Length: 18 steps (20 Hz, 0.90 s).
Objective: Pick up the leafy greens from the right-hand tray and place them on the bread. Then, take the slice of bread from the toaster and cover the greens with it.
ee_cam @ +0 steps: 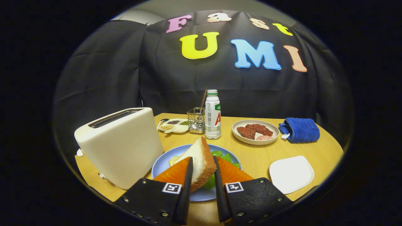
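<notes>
Your gripper hangs low over the near edge of the wooden tabletop, its two fingers pinching a slice of bread between them, one pressed on each side. The slice stands tilted on edge, its brown crust turned toward the right finger and its pale face toward the left.

Directly beneath and just beyond the fingers sits a blue plate. On it lie the leafy greens, green leaves peeking out to the right of the held slice and below it, with a pale corner of another slice showing on the left side of the plate under them.

The cream toaster stands on the left, near the plate, its slots on top. To the right of the plate, near you, rests a white square tray.

Farther back, in the middle of the tabletop, a white bottle with a green cap stands upright, just beside a small wire holder with a utensil handle rising out of it. Left of that holder is a divided white dish of seeds or spices. To the right of the bottle, a round beige plate carries pieces of red meat, and beyond it on the far right lies a folded blue towel.
</notes>
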{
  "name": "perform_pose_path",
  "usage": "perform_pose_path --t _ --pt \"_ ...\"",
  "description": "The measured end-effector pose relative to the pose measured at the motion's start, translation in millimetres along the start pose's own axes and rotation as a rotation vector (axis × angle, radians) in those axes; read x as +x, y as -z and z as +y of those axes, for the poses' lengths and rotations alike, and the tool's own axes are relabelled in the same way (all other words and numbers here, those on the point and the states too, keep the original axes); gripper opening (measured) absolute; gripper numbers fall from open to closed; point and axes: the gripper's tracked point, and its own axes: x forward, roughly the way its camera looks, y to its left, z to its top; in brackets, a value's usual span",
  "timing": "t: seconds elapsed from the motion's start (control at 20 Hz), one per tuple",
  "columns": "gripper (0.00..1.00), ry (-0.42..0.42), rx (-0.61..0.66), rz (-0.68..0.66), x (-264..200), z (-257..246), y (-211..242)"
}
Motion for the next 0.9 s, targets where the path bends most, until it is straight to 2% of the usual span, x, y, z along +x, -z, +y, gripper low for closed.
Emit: perform_pose_path --t 0.05,0.15,0.55,0.7,0.9 --pt "0.46 0.021 -0.009 -0.010 -0.1 -6.8 -1.1" --pt "0.51 0.047 -0.001 -0.026 -0.5 -18.0 -5.2" --pt "0.50 0.099 0.038 -0.136 -26.5 -71.9 -38.1" --pt "0.51 0.081 0.031 -0.164 -44.5 -91.2 -49.6" --pt "0.50 0.184 0.045 -0.275 -76.6 -153.3 -65.3"
